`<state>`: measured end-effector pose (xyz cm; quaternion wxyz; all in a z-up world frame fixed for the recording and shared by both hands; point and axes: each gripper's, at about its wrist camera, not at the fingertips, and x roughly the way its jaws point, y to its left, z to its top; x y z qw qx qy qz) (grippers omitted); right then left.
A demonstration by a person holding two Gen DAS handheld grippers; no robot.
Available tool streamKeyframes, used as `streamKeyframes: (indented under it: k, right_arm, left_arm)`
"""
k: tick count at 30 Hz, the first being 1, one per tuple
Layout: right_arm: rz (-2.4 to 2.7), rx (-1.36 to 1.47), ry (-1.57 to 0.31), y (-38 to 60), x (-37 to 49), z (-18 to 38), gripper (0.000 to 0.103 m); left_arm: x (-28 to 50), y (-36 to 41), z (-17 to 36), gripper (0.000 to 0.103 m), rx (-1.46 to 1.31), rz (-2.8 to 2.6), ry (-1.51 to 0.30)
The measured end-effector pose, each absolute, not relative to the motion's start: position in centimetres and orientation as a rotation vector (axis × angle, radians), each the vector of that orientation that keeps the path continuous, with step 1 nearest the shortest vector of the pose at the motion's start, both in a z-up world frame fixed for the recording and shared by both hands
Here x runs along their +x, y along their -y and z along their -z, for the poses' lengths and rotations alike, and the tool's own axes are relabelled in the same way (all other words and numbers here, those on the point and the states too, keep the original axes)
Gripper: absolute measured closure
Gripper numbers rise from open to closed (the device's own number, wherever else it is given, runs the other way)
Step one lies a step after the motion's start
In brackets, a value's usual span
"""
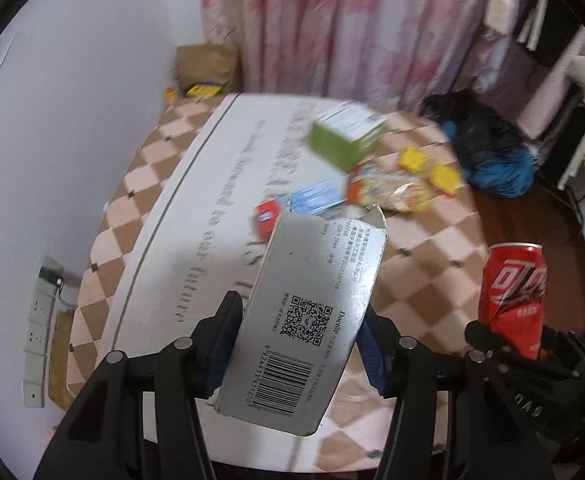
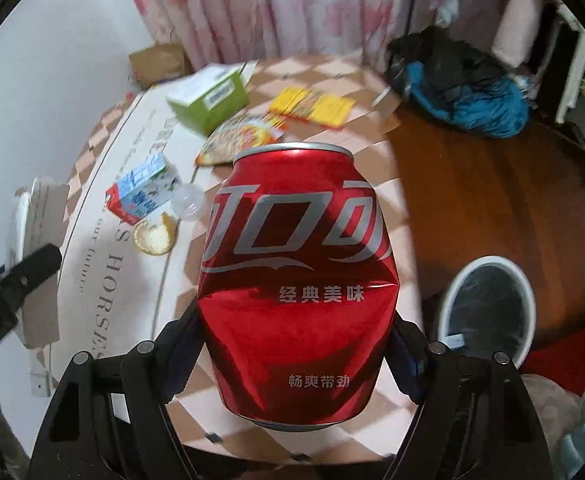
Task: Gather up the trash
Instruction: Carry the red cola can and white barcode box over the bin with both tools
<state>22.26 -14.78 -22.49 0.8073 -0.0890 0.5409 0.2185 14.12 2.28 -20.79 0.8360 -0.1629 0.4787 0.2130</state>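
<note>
A: Left wrist view, entry. The left claw (image 1: pixel 298 344) is recorded clamped on a grey carton (image 1: pixel 312 304), which is held tilted at lower centre of the frame, barcode side up, torn edge at the top.

B: Right wrist view. The right claw (image 2: pixel 292 344) is noted clamped on a dented red can (image 2: pixel 296 280), which is held upright at centre frame above the near edge of the surface (image 2: pixel 332 92).

A: Remaining items are logged on the checkered surface. A green box (image 2: pixel 208 100) is seen at upper left, a snack packet (image 2: pixel 240 138) just below it, and yellow wrappers (image 2: pixel 312 106) to its right.

B: A blue-and-white carton (image 2: pixel 142 192) is noted at left of the frame, with a clear lid (image 2: pixel 188 202) and a foil cup (image 2: pixel 154 236) close beside it.

A: A white-rimmed bin (image 2: pixel 488 308) is observed on the floor at lower right, lined in black.
</note>
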Motion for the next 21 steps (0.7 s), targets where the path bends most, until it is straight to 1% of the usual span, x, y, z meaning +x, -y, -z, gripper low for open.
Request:
streamKeyframes:
  k: [6, 11, 16, 21]
  right_arm:
    - [-0.397, -0.149, -1.082, 21.5, 22.2, 19.4, 0.022]
    - [-0.316, -0.087, -1.060, 27.6, 23.4, 18.3, 0.022]
    - [-0.213, -0.027, -1.061, 34.2, 25.6, 18.4, 0.022]
    - [-0.105, 0.023, -1.098, 40.4, 28.6, 20.4, 0.022]
  left_arm:
    - [15.9, 3.3, 17.2, 0.051, -0.316, -0.317, -0.958]
    - [19.5, 9.2, 15.7, 0.051, -0.271, -0.176, -0.948]
    - [23.6, 14.7, 16.0, 0.051, -0.246, -0.059, -0.965]
    - [28.2, 20.3, 17.9, 0.051, -0.227, 0.053, -1.015]
